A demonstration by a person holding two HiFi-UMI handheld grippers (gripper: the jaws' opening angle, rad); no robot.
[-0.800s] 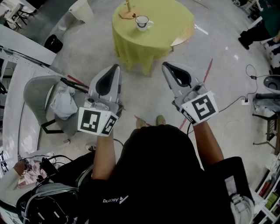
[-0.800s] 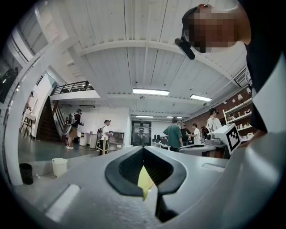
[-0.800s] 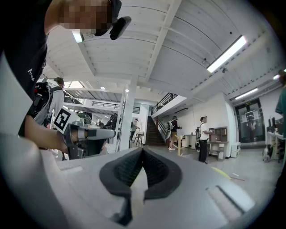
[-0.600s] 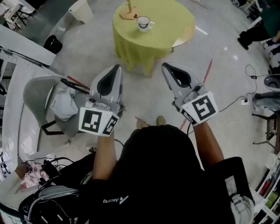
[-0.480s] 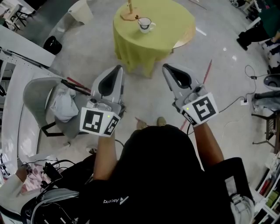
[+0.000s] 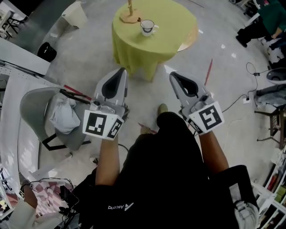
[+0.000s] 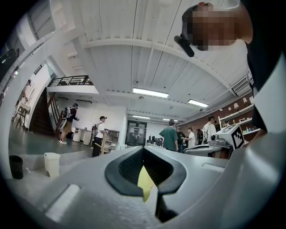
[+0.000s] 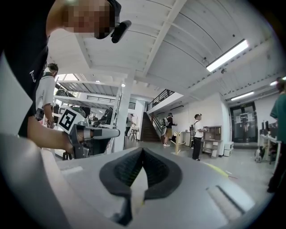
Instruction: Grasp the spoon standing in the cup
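— Where's the table [image 6: 172, 22]?
— Ahead of the person, round, green-clothed. The left gripper [image 6: 119, 71] and right gripper [image 6: 172, 75] are held up side by side, well short of it.
— Fingers?
— Pressed together on both, nothing between.
— And the cup [image 6: 147, 26]?
— On the table's left part, beside a wooden stand [image 6: 130, 13]; I can't make out the spoon.

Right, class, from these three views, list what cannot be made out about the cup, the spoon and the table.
- The spoon: head view, the cup is too small to show whether one stands in it.
- The wooden object: head view, cut off by the top edge.
- Cup and table: left gripper view, hidden behind the shut left gripper; only a yellow sliver shows.
- Same in the right gripper view, behind the shut right gripper.
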